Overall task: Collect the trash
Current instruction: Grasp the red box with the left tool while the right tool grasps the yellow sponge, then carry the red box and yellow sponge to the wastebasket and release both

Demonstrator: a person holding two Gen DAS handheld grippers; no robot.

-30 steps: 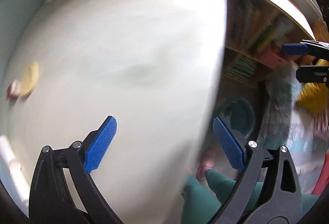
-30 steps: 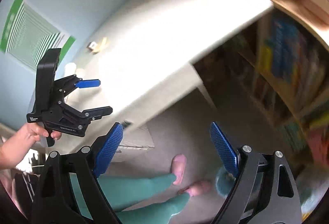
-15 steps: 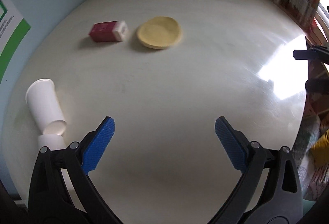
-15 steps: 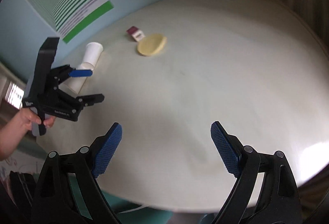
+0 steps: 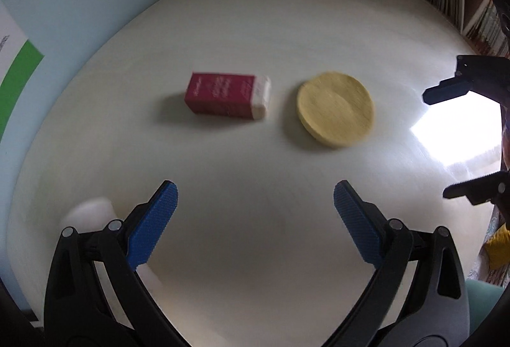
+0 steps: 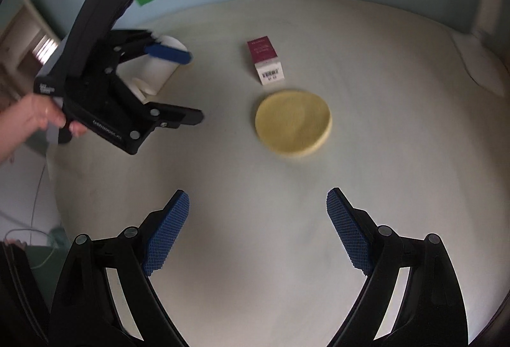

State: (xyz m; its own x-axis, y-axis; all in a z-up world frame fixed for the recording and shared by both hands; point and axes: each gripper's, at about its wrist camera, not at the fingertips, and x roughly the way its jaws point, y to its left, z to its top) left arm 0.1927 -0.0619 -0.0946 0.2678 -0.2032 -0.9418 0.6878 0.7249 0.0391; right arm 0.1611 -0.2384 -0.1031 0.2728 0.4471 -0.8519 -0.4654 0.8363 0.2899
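Just beside the yellow disc [image 6: 293,123] lies the red box [image 6: 264,61] on the surface [image 6: 398,155]; both grippers' fingers are released, grasping nothing.

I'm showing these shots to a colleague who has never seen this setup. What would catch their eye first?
Probably the yellow round plate near the middle of the white table, with the dark red carton lying just beyond it. Next, the left hand-held gripper, open, in front of the white paper cups lying at the table's left side. The right hand-held gripper frames the foreground, open and empty.
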